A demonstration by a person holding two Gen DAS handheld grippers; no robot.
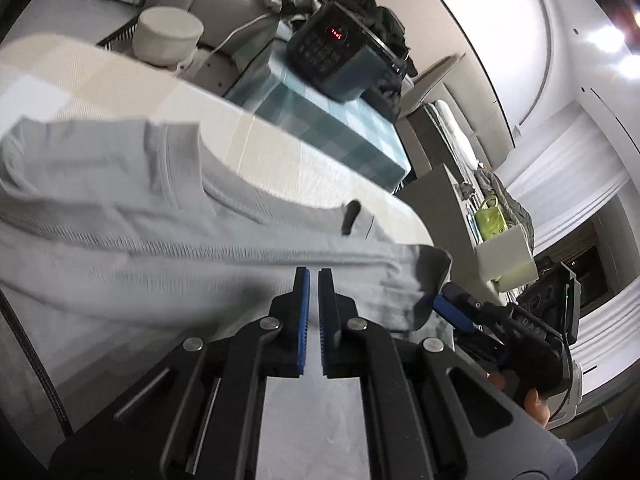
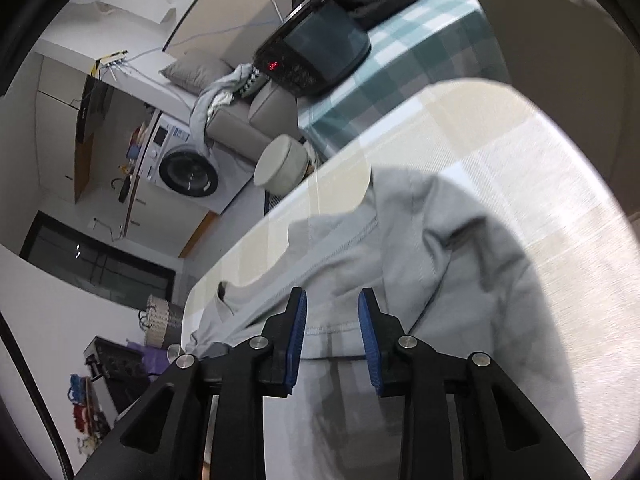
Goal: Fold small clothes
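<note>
The little shirt is light grey. It lies spread on the pale checked table. It is wrinkled, with one side folded over.

The right hand-held gripper at bottom centre, jaws apart, hovers over a grey garment spread on the pale checked counter, washing machine at left

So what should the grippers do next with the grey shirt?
Probably close the right hand-held gripper on the grey shirt: its jaws stand open over the fabric, while the left hand-held gripper looks shut. Then both could lift a fold.
</note>
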